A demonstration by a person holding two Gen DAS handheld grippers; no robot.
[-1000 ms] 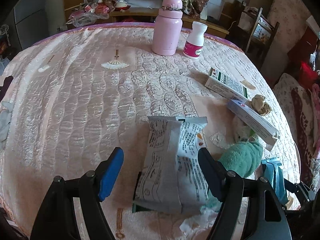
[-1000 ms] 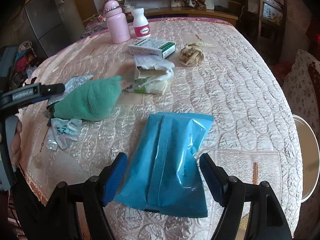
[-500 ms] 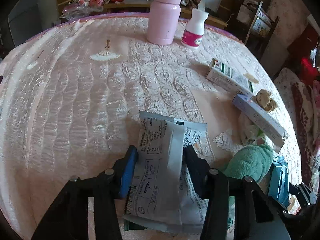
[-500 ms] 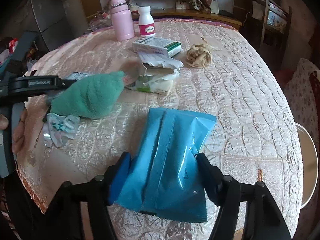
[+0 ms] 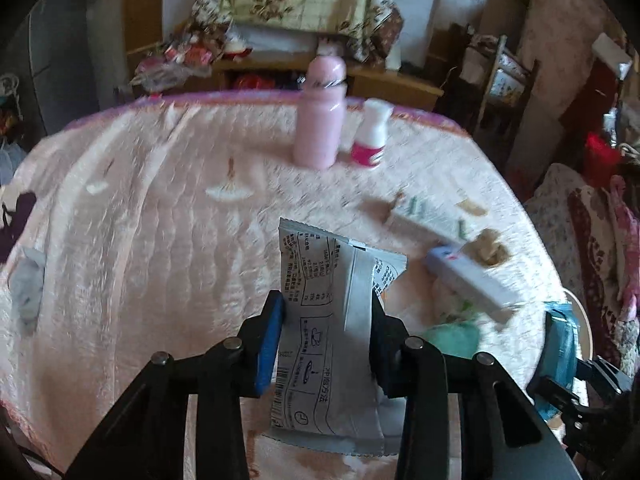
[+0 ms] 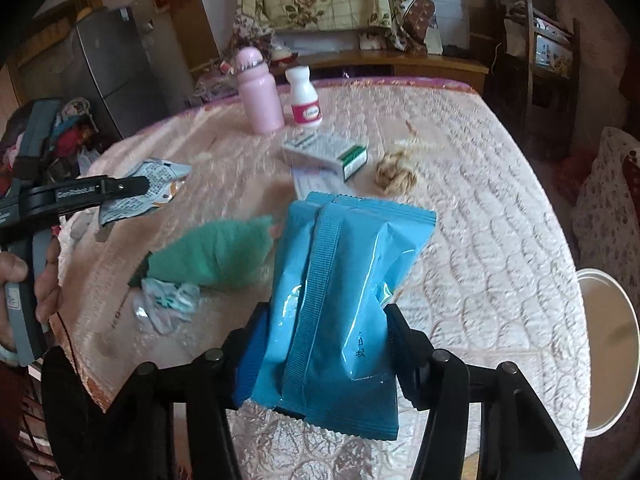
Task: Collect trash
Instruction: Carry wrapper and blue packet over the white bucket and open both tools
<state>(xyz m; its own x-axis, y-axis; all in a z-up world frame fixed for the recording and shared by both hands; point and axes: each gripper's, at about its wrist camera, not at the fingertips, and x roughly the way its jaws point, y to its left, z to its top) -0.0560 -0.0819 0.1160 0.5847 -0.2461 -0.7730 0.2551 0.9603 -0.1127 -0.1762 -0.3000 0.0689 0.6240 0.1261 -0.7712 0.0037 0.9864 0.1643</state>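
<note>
My left gripper (image 5: 326, 316) is shut on a grey printed wrapper (image 5: 332, 320) and holds it lifted above the pink quilted table (image 5: 140, 240). My right gripper (image 6: 324, 336) is shut on a blue packet (image 6: 344, 292), also lifted off the table. In the right wrist view the left gripper (image 6: 132, 188) shows at the far left with the grey wrapper (image 6: 148, 188) in it. In the left wrist view the blue packet (image 5: 560, 336) shows at the right edge.
On the table stand a pink bottle (image 6: 260, 92) and a white bottle (image 6: 305, 98). A white-green box (image 6: 326, 154), a tan crumpled wad (image 6: 396, 172), a green cloth (image 6: 216, 254) and a crumpled clear wrapper (image 6: 168, 304) lie there. A white bin (image 6: 608, 344) stands beside the table's right edge.
Both grippers closed on their packets, then lifted them off the table. The views tilted up and the scene blurs with the motion.
</note>
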